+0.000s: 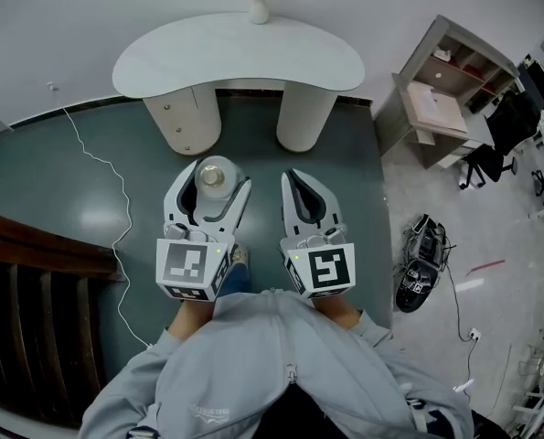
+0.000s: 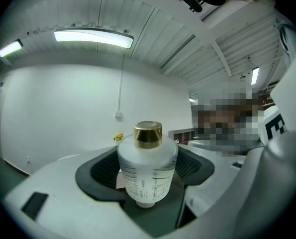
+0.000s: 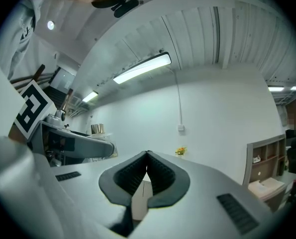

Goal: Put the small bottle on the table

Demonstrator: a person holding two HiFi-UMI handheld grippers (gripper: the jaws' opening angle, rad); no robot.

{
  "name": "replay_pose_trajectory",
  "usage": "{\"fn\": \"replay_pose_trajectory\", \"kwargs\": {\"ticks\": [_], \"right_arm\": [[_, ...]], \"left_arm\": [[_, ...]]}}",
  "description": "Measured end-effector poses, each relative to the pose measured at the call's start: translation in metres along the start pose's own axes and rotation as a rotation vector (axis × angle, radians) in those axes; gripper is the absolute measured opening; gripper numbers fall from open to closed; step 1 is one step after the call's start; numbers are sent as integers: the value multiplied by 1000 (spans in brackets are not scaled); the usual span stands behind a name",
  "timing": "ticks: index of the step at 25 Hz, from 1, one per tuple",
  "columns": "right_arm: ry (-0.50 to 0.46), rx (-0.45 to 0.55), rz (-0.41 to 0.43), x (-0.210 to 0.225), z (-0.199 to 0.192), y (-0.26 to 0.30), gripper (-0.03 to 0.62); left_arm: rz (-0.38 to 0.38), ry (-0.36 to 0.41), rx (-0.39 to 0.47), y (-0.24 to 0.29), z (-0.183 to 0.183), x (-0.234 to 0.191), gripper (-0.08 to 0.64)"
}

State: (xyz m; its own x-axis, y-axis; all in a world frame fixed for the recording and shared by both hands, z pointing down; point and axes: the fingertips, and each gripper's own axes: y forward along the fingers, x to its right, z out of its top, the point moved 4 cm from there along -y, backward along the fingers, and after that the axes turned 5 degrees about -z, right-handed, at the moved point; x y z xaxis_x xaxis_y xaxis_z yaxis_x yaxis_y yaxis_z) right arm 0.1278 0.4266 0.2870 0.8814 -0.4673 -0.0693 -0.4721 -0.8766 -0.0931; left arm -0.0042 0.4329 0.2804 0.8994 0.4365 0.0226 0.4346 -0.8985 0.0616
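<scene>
Head view: small white frosted bottle with a gold cap (image 1: 213, 179) clamped, cap up, between the jaws of the left gripper (image 1: 219, 174), over dark green floor (image 1: 89, 208), short of the white kidney-shaped table (image 1: 189, 58) bearing a white vase of yellow flowers (image 1: 259, 3). Right gripper (image 1: 291, 174) just beside, jaws together.

Left gripper view: dark ribbed pads (image 2: 105, 171) pressed against the bottle's sides, printed label facing the camera.

Right gripper view: jaw tips touching, nothing between.
</scene>
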Motion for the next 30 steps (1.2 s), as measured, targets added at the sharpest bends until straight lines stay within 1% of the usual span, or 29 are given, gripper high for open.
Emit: {"fn": "replay_pose_trajectory", "kwargs": {"ticks": [10,15,19,23,30], "right_arm": [[-6,-17,-49,6,-12,108,26],[-14,-31,-87,10,-17,147,26],[-18,-32,-117,15,-20,165,26],[-16,-41,-125,12,-24,178,26],[-25,-50,-131,14,-26,196,26]], "left_arm": [[-51,-5,-4,72,1,-88,331],[-81,-8,-3,102,1,-123,331],[-105,-9,-7,119,-2,-138,331],[-126,-16,-20,126,-7,-146,331],[-132,-30,-30,138,-11,-161,331]]}}
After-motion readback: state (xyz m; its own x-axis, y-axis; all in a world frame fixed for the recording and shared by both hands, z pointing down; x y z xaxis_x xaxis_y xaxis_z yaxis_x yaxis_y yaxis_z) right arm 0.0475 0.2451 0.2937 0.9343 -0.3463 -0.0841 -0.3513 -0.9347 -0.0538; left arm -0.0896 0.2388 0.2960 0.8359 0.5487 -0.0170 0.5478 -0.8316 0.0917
